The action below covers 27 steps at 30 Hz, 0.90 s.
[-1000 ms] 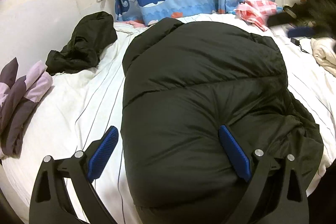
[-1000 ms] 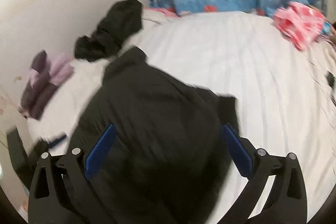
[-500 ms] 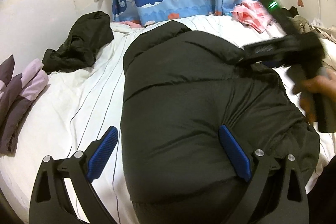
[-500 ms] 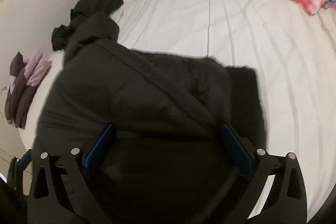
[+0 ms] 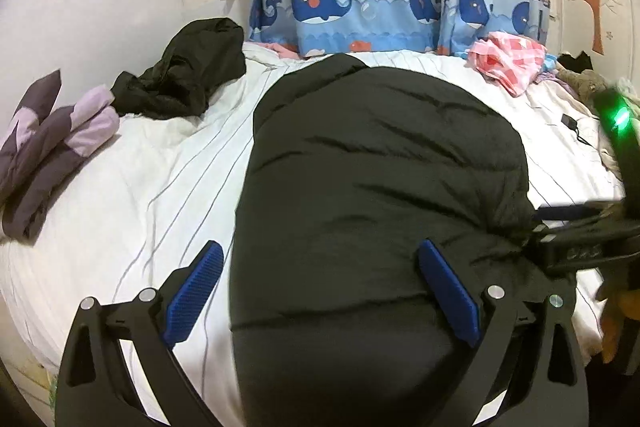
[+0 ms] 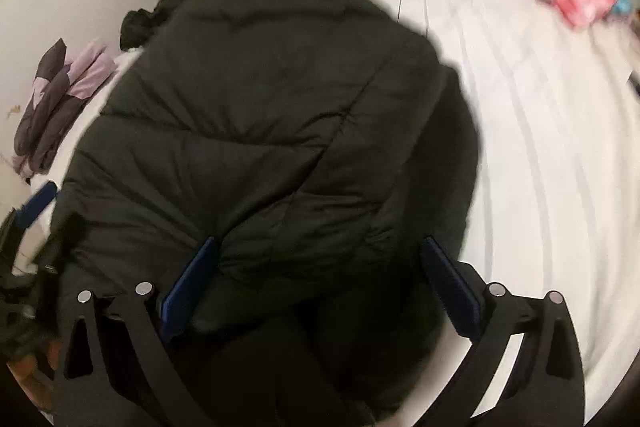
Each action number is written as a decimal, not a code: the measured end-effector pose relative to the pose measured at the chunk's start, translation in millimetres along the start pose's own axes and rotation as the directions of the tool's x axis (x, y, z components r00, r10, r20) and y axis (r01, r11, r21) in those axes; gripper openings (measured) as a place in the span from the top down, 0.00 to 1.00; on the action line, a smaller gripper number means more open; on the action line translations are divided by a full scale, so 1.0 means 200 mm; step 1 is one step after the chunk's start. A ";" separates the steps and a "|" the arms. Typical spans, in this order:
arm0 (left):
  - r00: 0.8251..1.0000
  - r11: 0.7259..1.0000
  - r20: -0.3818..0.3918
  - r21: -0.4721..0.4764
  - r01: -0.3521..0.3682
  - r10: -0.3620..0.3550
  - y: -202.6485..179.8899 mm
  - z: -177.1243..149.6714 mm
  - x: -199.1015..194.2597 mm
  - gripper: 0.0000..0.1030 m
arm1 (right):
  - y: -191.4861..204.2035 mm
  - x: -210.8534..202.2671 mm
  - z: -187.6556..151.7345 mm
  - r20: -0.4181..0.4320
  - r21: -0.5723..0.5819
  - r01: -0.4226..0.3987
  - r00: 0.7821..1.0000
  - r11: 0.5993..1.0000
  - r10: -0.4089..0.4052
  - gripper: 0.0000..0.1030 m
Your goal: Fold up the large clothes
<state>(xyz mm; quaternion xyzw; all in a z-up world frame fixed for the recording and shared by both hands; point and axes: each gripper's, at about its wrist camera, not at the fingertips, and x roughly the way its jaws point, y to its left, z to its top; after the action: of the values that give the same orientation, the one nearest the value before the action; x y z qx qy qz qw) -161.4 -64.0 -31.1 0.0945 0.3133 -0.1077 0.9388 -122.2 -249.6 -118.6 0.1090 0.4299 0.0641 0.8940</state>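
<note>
A big black puffer jacket [image 5: 376,187] lies folded on the white striped bed [image 5: 132,187]; it also fills the right wrist view [image 6: 264,131]. My left gripper [image 5: 320,287] is open over the jacket's near left edge, holding nothing. My right gripper [image 6: 320,287] is open just above the jacket's near right part, its jaws wide and empty. The right gripper's body shows at the right edge of the left wrist view [image 5: 588,247], against the jacket's right side.
A crumpled black garment [image 5: 184,79] and a folded purple jacket [image 5: 52,143] lie at the bed's left. A pink checked cloth [image 5: 508,63] lies at the back right. Whale-print curtains [image 5: 360,11] hang behind. A small black charger [image 5: 568,121] lies at the right.
My right gripper has come down closer over the jacket's right side. The jacket's right part now lies flatter. My left gripper has barely moved.
</note>
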 end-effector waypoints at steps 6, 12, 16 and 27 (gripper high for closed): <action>0.999 0.992 0.043 -0.128 0.012 -0.007 0.05 -0.05 0.00 0.07 | 0.04 -0.25 0.21 0.202 -0.009 0.001 0.979 1.000 0.001 0.07; 0.998 0.991 0.055 -0.134 0.023 -0.016 0.04 -0.05 0.00 0.07 | 0.01 0.03 0.57 0.135 0.012 0.002 0.991 1.000 -0.004 0.07; 0.996 0.990 0.067 -0.131 0.062 -0.053 0.04 -0.06 -0.01 0.07 | -0.24 0.47 0.53 0.009 0.221 -0.081 0.997 0.972 0.081 0.06; 0.996 0.990 0.079 -0.132 0.053 -0.043 0.04 -0.05 -0.01 0.07 | -0.20 0.25 0.47 0.041 0.184 -0.019 0.999 0.983 0.012 0.07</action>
<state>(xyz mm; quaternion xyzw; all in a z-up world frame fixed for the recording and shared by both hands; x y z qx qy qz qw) -167.6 -53.2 -37.1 0.0198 0.2861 -0.1124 0.9514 -17.5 -290.1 -109.4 0.1959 0.4154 0.0286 0.8878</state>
